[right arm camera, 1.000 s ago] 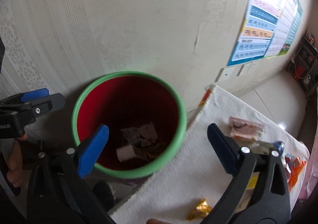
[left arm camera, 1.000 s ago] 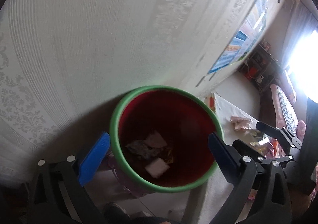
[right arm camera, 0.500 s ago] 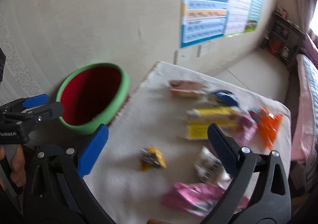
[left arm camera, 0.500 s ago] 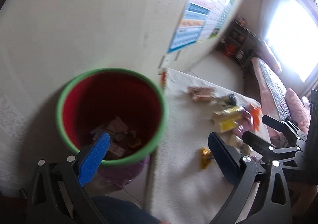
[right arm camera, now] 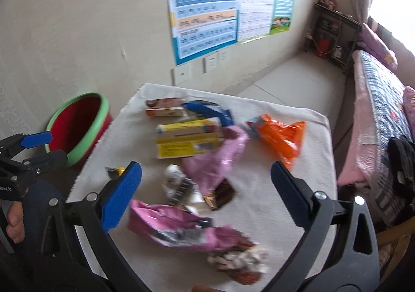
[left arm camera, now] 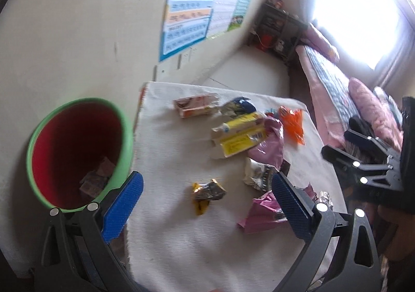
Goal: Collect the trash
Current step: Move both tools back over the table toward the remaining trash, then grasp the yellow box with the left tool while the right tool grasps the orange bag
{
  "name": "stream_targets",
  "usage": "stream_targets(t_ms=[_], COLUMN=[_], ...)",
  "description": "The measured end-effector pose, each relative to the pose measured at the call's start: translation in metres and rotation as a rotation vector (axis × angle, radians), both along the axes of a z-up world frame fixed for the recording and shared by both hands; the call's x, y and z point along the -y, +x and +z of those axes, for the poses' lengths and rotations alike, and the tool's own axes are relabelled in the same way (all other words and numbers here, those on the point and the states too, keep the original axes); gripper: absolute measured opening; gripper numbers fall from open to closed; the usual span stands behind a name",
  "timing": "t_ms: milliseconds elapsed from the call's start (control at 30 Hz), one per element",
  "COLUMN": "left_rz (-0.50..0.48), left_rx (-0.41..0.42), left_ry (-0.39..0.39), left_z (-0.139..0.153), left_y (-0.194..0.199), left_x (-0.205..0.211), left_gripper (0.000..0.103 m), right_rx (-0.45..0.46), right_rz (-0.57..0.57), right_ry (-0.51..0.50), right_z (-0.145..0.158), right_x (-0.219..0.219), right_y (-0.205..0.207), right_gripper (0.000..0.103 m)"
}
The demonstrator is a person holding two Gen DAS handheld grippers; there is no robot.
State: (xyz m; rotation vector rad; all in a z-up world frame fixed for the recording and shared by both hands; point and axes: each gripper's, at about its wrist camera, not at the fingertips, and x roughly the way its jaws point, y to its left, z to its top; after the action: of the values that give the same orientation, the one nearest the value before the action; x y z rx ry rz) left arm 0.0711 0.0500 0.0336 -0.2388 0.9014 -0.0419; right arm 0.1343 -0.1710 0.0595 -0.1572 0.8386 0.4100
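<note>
Holding both tongs wide open and empty, we look down on a cloth-covered table (right arm camera: 306, 120) strewn with wrappers, with the red bin (left arm camera: 77, 152) off its left edge and some scraps already lying at the bottom.

Our left gripper (left arm camera: 207, 203) frames a small gold wrapper (left arm camera: 207, 192), which sits between its blue pads and a little ahead, near the bin side of the table. Its long axis runs roughly across the jaw opening, so we judge a slight wrist turn would help before closing.

Our right gripper (right arm camera: 205, 193) hangs over the nearer, fuller patch: a long pink bag (right arm camera: 181, 227) lies crosswise just ahead of the pads, and a brown wrapper (right arm camera: 220, 194) sits beyond it. The yellow box (right arm camera: 186, 139) and orange bag (right arm camera: 280, 136) lie farther back.

We judge the left tongs nearer the gold wrapper, the right nearer the pink bag.
</note>
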Motion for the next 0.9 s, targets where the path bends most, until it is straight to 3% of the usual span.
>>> stream_targets(t_ms=[400, 900], left_rz=[-0.083, -0.204], left_rx=[-0.049, -0.126], left_ry=[0.042, 0.047], left_z=[-0.011, -0.040], left_y=[0.040, 0.107], left_x=[0.026, 0.039], left_gripper=[0.095, 0.095], right_rx=[-0.009, -0.053], right_rz=[-0.065, -0.015], right_ry=[-0.078, -0.195], right_z=[-0.021, -0.057], right_x=[0.052, 0.060], right_y=[0.026, 0.085], right_gripper=[0.098, 0.098])
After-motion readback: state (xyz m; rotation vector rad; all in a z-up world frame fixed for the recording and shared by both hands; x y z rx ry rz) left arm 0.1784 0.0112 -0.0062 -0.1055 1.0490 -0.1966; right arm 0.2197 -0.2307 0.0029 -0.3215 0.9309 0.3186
